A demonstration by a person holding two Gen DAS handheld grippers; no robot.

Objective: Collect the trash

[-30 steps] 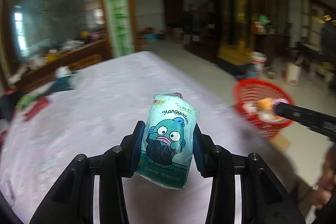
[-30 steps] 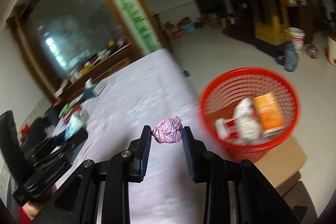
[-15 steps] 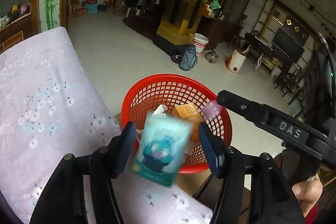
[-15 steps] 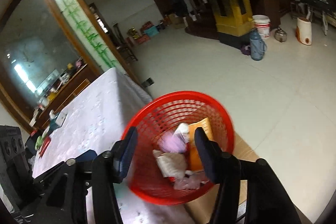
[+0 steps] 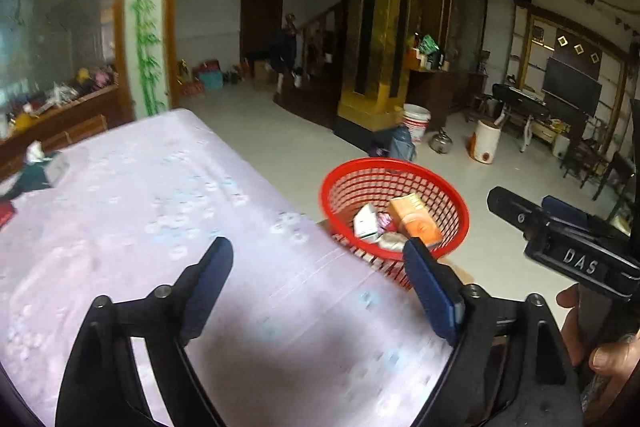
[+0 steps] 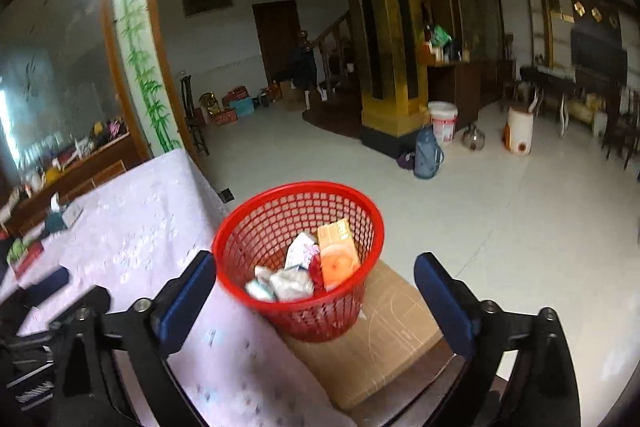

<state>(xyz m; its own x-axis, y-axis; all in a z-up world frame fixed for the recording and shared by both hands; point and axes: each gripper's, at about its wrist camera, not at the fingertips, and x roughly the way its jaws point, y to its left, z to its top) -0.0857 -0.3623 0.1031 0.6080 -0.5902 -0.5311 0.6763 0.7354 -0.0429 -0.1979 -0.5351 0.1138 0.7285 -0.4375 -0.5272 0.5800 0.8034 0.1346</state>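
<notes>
A: Since a second ago both loads are gone. The left hand-held gripper had the teal tissue pack and the right hand-held gripper a crumpled pink wrapper; now each has its jaws spread wide apart with nothing between them.

B: And the trash?

A: In the red mesh basket, which stands on a flat cardboard box just beside the corner of the desk with the pale floral cloth. One basket, one box.

B: How many pieces inside?

A: One orange carton leaning against the far wall, one white packet beside it, and a crumpled white and teal heap at the bottom. That heap is too blurred to count. A bit of pink shows in the left wrist view; I cannot tell what it is.

B: Where does the basket sit relative to each tool?

A: In the right wrist view it lies between the two blue pads, nearer the left one, ahead and below. In the left wrist view it is off to the right, beyond the right pad, past the desk's edge. The right tool's black body marked DAS shows there too, with a hand on it.
</notes>
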